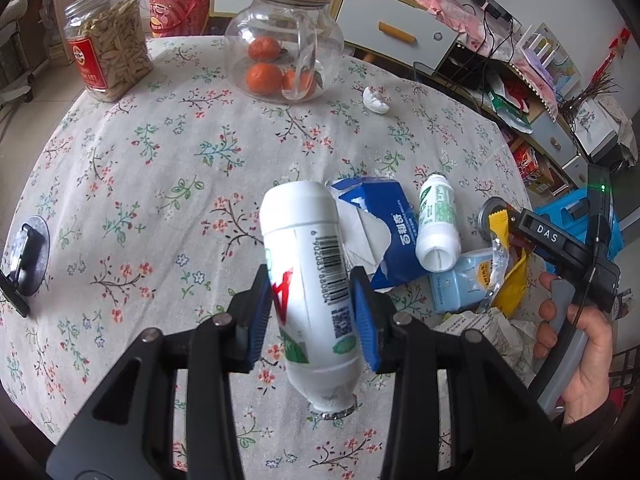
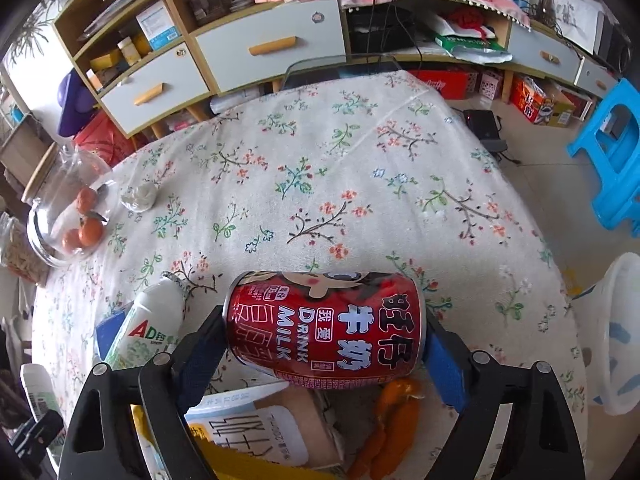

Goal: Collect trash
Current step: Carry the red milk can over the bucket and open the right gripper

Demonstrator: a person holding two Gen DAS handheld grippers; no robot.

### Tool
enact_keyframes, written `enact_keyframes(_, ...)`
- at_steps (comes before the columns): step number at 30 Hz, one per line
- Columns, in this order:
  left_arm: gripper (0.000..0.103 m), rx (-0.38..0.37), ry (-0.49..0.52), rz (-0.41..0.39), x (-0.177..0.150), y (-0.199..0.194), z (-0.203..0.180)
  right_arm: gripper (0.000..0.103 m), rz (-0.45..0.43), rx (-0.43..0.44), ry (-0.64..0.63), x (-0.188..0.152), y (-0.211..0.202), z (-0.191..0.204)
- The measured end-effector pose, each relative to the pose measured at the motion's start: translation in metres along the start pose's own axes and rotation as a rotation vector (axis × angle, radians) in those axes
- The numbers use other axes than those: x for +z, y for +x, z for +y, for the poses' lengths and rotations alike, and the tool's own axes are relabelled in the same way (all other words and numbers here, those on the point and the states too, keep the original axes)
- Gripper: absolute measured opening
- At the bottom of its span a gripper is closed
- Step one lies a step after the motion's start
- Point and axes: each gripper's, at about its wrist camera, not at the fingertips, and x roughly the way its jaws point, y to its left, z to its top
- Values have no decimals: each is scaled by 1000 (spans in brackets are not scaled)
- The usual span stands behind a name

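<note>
My left gripper (image 1: 310,280) is shut on a white AD milk bottle (image 1: 300,220), held tilted above the floral tablecloth (image 1: 160,160). The same bottle (image 2: 152,320) shows at the left of the right wrist view. My right gripper (image 2: 324,326) holds a red milk can (image 2: 324,324) sideways, one pad on each end, above a pile of trash. In the left wrist view a hand carries that right gripper (image 1: 516,220) at the right. The pile holds a small white bottle (image 1: 436,224), a torn blue tissue pack (image 1: 380,224), a light blue carton (image 1: 460,280) and a yellow wrapper (image 1: 512,280).
A crumpled tissue (image 1: 376,100) lies near a glass jar of oranges (image 1: 280,52). A jar of seeds (image 1: 108,44) stands at the far left. Orange peel (image 2: 396,420) lies under the can. A white basin (image 2: 616,340) and a blue stool (image 2: 612,152) stand beside the table.
</note>
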Motion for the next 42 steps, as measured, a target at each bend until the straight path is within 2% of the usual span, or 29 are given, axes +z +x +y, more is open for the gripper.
enact_keyframes(9, 41, -36, 18, -43, 3, -13, -18, 90, -76, 21, -10, 3, -47, -25)
enact_keyframes(19, 41, -102, 67, -78, 1, -22, -60, 90, -100, -24, 19, -5, -89, -90)
enact_keyframes(27, 41, -153, 113, -74, -4, -15, -103, 90, -70, -90, 84, -16, -106, -159)
enact_keyframes(34, 41, -191, 162, -63, -13, -8, -144, 90, -23, -130, 194, -28, -113, -233)
enact_keyframes(42, 41, -214, 228, -34, -27, 6, -189, 90, 53, -173, 305, -44, -101, -308)
